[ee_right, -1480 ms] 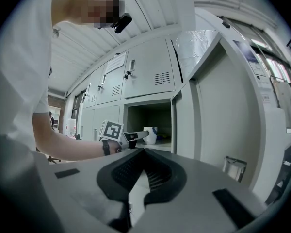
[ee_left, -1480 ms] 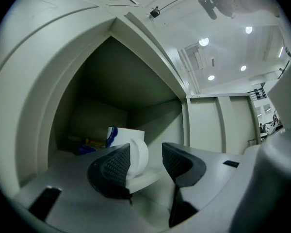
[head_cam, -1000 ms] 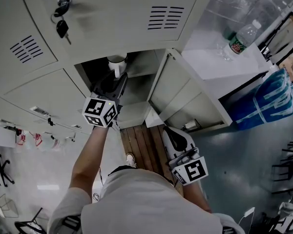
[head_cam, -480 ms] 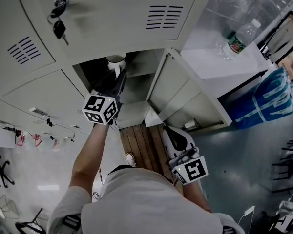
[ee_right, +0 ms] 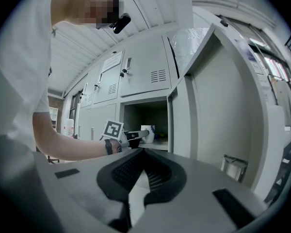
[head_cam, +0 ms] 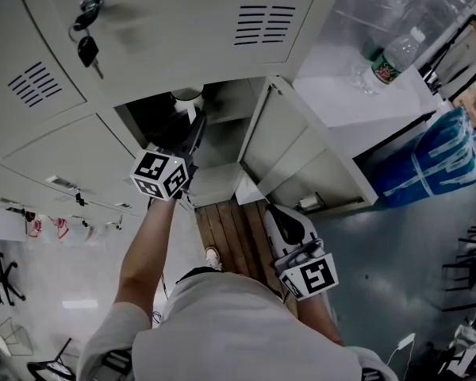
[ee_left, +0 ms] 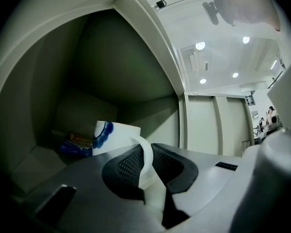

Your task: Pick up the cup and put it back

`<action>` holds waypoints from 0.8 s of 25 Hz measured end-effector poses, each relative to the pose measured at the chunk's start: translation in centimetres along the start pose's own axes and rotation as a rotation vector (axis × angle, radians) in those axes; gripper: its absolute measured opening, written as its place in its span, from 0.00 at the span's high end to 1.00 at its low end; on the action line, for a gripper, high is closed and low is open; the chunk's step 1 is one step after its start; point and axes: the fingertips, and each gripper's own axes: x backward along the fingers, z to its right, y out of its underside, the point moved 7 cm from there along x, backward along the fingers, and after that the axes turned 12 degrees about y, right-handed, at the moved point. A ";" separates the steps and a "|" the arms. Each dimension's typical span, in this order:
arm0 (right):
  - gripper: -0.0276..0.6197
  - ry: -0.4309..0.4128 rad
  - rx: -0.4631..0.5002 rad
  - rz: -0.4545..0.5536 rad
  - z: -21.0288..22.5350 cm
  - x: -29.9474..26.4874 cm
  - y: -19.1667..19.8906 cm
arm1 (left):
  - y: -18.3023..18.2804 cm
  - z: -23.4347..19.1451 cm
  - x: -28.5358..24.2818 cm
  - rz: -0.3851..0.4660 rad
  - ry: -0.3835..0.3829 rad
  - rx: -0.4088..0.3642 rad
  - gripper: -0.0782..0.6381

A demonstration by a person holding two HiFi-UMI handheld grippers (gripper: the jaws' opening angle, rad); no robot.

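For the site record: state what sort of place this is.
Probably a locker area in a workplace or lab. Grey metal lockers with vent slots fill the wall, keys hang from one door, and one open compartment holds a cup.

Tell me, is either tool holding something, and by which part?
The left tool grips the white cup by its handle; its jaws have just been closing, with the handle between them. The right tool is shut and empty.

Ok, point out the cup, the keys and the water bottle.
cup (ee_left: 115, 139), left gripper view, white side wall.
keys (head_cam: 86, 50), head view, dark key head.
water bottle (head_cam: 395, 56), head view, clear body.
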 end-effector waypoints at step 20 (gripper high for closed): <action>0.93 0.000 0.008 0.016 0.6 0.3 -0.5 | -0.8 1.1 1.8 0.104 0.075 -0.039 0.80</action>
